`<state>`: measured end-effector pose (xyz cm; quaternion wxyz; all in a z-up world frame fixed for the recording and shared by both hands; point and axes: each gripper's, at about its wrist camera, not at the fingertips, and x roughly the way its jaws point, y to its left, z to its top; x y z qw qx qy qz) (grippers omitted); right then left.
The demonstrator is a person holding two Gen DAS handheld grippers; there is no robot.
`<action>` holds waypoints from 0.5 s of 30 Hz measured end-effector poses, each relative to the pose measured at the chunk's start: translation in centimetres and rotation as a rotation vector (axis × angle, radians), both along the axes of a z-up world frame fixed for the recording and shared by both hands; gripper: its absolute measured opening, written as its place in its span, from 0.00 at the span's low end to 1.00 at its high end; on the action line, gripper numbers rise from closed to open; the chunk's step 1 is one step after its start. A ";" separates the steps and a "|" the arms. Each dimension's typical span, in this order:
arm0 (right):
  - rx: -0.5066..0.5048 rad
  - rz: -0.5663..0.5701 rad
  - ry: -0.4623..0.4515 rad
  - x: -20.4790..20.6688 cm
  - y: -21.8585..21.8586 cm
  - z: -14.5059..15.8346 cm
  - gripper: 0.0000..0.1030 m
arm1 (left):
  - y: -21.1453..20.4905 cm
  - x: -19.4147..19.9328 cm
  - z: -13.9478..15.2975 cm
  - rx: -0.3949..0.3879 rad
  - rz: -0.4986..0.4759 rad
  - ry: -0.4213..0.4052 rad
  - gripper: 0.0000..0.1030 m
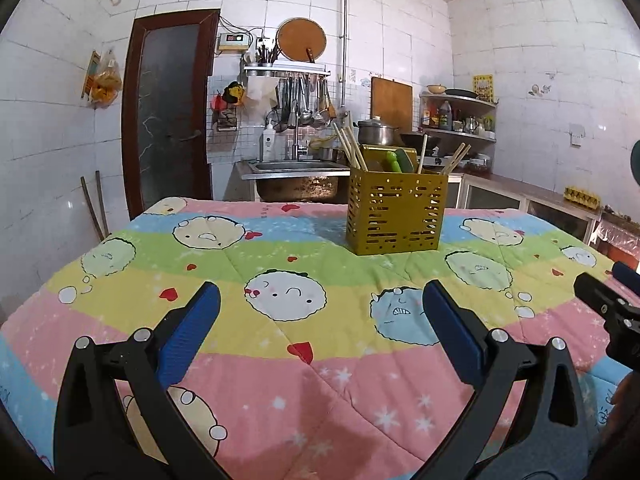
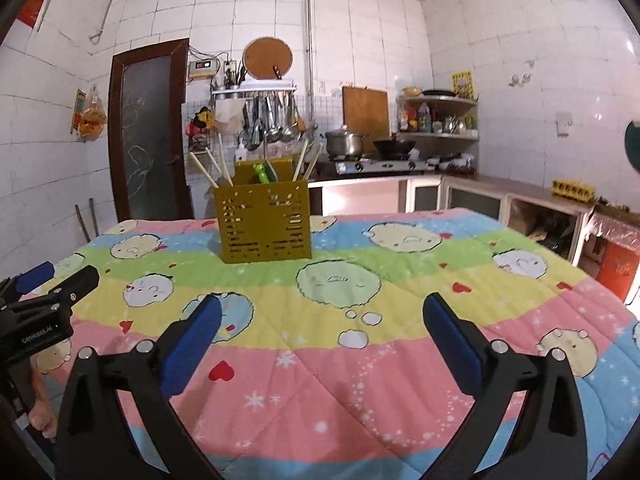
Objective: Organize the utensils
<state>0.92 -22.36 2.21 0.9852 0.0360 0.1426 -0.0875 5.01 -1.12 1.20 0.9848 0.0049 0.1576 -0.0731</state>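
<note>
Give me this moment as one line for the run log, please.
left gripper: open, empty | right gripper: open, empty | utensil holder: upright on quilt, chopsticks inside

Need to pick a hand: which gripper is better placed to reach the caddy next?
Either, roughly. Both the left gripper and the right gripper are open and empty, short of the caddy, which is only slightly off-centre in each view.
</note>
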 end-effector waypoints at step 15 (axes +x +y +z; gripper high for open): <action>-0.047 -0.019 -0.029 -0.8 0.6 0.4 0.96 | -0.8 -1.0 0.3 0.025 0.000 -0.038 0.95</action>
